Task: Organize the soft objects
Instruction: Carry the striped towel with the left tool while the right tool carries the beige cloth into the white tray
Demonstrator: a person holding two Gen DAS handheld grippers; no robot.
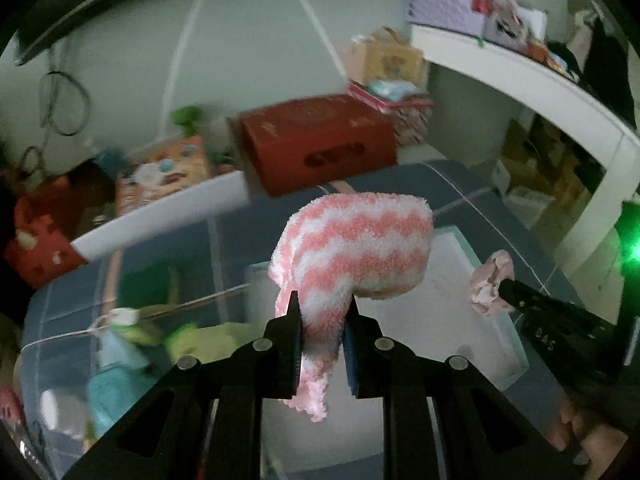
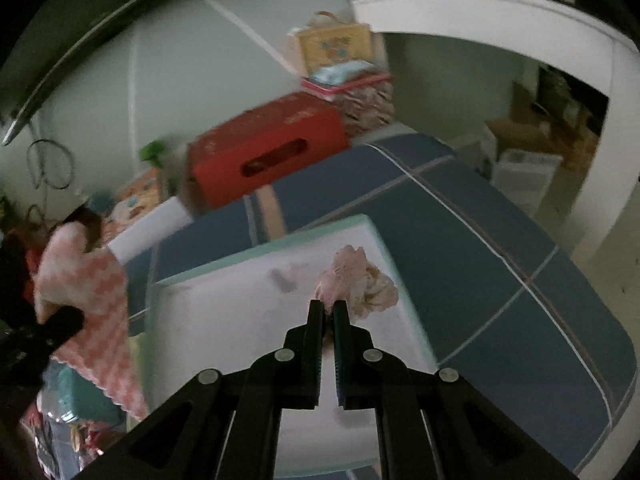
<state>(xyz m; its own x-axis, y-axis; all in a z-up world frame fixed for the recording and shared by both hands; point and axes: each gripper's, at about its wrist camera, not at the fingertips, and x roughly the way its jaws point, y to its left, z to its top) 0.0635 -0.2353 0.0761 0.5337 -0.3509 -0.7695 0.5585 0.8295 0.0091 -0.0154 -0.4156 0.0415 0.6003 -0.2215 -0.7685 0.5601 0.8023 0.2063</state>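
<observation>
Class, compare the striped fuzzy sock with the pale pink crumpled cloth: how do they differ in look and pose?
1. The striped sock has pink and white wavy bands and looks fluffy; the pale cloth is plain pale pink and wrinkled.
2. The sock is larger and droops; the cloth is a small bunch.

Shared: each is clamped in a gripper, left and right, above the white bin.

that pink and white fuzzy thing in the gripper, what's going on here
A person is sorting soft things with a handheld gripper in each hand. The left gripper is shut on a pink-and-white fuzzy sock. The right gripper is shut on a small crumpled pale pink cloth. Both are held in the air above a white bin that sits on a blue plaid bedcover. Neither item has been dropped in yet.
</observation>
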